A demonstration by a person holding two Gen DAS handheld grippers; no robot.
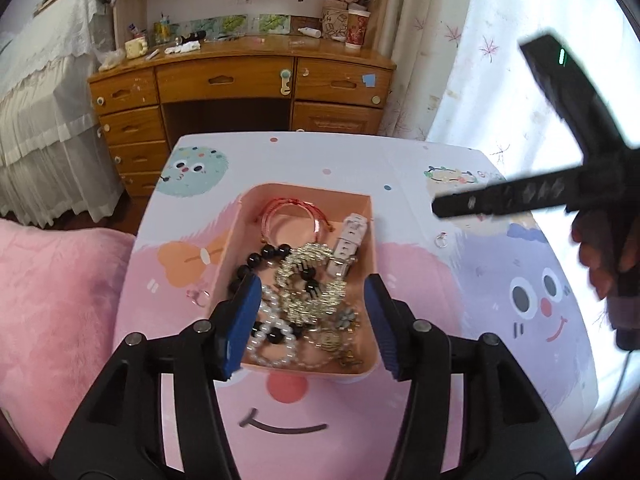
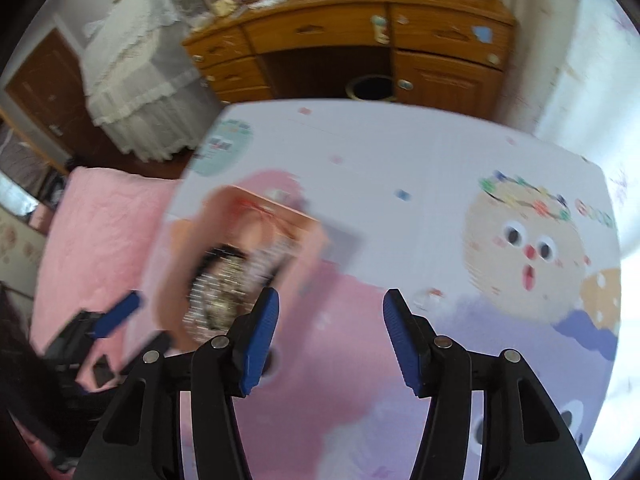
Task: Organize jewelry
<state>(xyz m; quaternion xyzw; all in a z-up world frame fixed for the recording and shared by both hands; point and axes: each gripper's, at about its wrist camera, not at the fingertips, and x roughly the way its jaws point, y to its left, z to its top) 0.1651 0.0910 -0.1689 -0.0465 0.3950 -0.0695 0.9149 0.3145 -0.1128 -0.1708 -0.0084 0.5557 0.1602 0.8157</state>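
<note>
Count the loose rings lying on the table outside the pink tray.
2. One small silver ring lies right of the pink tray; one pinkish ring lies left of it, beside the left gripper. Others may be hidden.

The table bears partly readable print, "GOOD", at its right edge beside a wreathed cartoon face.

Your left wrist view: steeply down, close over the open pink rectangular plastic box | right view: blurred, box lower-left | both share the cartoon-printed pastel tabletop.
</note>
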